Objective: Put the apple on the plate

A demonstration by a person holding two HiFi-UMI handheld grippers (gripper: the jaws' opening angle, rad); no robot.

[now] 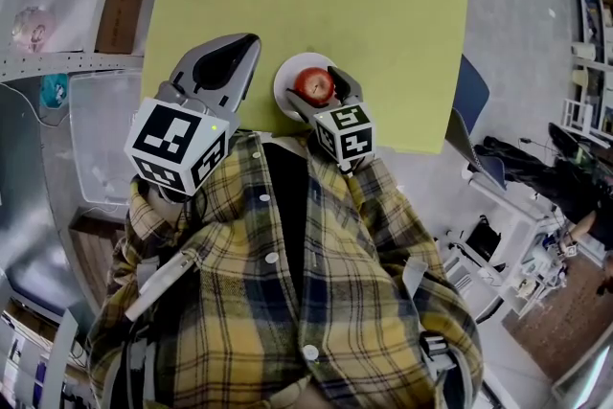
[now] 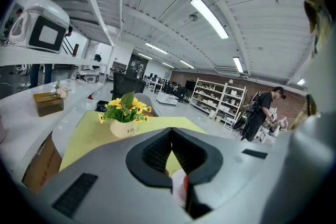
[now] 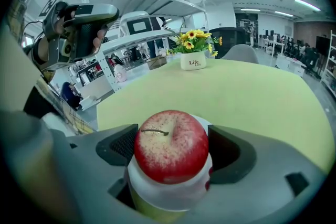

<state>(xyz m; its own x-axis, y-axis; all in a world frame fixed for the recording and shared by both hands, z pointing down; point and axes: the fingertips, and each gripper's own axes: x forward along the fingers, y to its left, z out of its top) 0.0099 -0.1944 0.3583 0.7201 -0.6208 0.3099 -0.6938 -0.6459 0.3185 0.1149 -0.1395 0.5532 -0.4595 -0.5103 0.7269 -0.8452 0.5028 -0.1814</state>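
Right gripper view | apple [image 3: 169, 149] held between right claw [image 3: 173, 144] jaws | over plate [image 3: 160, 192]

My right tool [image 1: 317, 89] has a matt grey plastic shell, and its dark pads [image 3: 124, 145] look like ribbed rubber. The apple [image 3: 170, 147] between them has smooth red skin with a soft shine, speckled pale round the stalk. The plate [image 1: 285, 79] beneath it is smooth, white and faintly glossy; I can't tell whether it is ceramic or plastic. The table [image 1: 383, 14] is a flat, matt yellow-green with no grain. My left tool [image 1: 228, 62] is the same dull grey plastic. Its marker cube [image 1: 177, 146] carries matt black-and-white print. My shirt [image 1: 287, 302] is soft checked cloth with smooth pale buttons [image 1: 272, 257]. The flower pot [image 3: 192, 62] looks like glazed cream ceramic.
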